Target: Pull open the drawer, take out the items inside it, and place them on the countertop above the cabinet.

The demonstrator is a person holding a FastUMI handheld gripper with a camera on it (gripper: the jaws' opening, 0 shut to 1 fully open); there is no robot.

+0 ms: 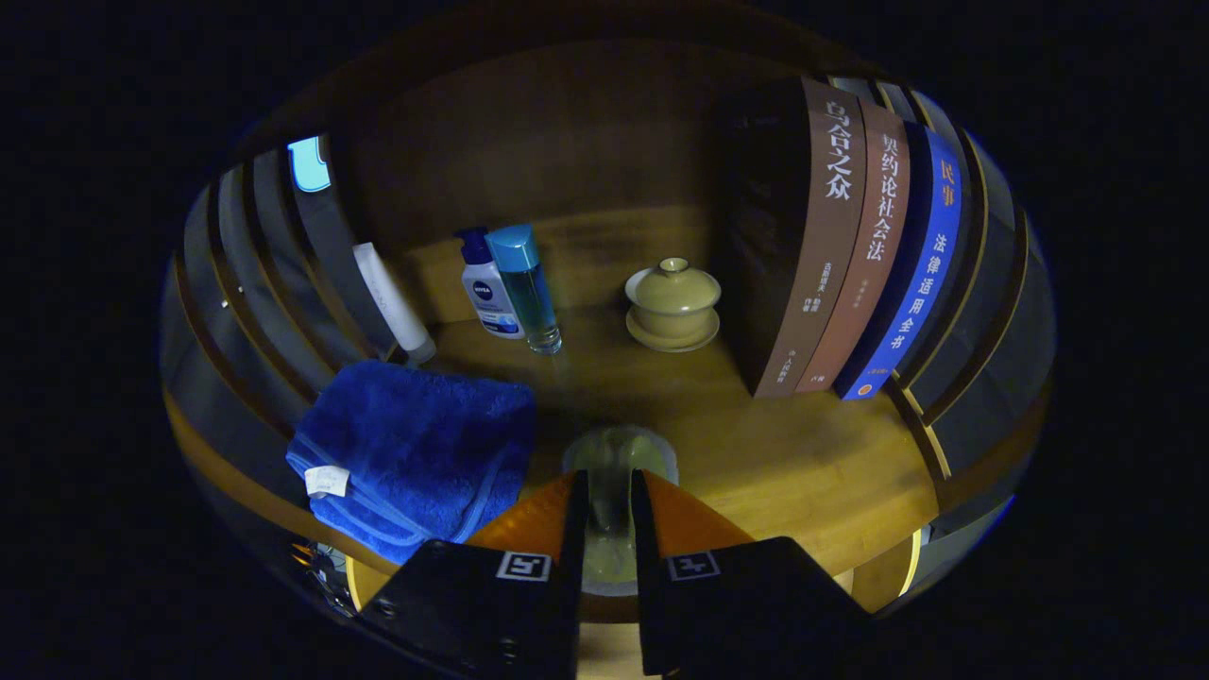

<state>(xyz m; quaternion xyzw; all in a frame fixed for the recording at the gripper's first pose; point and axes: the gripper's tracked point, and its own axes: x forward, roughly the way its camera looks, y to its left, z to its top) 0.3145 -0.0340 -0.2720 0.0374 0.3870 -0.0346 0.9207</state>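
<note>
My gripper (609, 484) is shut on a pale, translucent cup (619, 446). Both fingers press its sides, and its round rim shows just ahead of the fingertips. The cup is low over the wooden countertop (756, 453), near the front edge; I cannot tell whether it touches the wood. A folded blue towel (416, 453) lies on the countertop just left of the fingers. Beyond the fingers stands a lidded yellow-green tea bowl on its saucer (672, 304).
At the back left stand a white pump bottle (489, 288), a blue-capped clear bottle (529, 283) and a white tube (395, 302) leaning on the side wall. Three upright books (850, 246) stand on the right. Slatted side walls enclose both sides.
</note>
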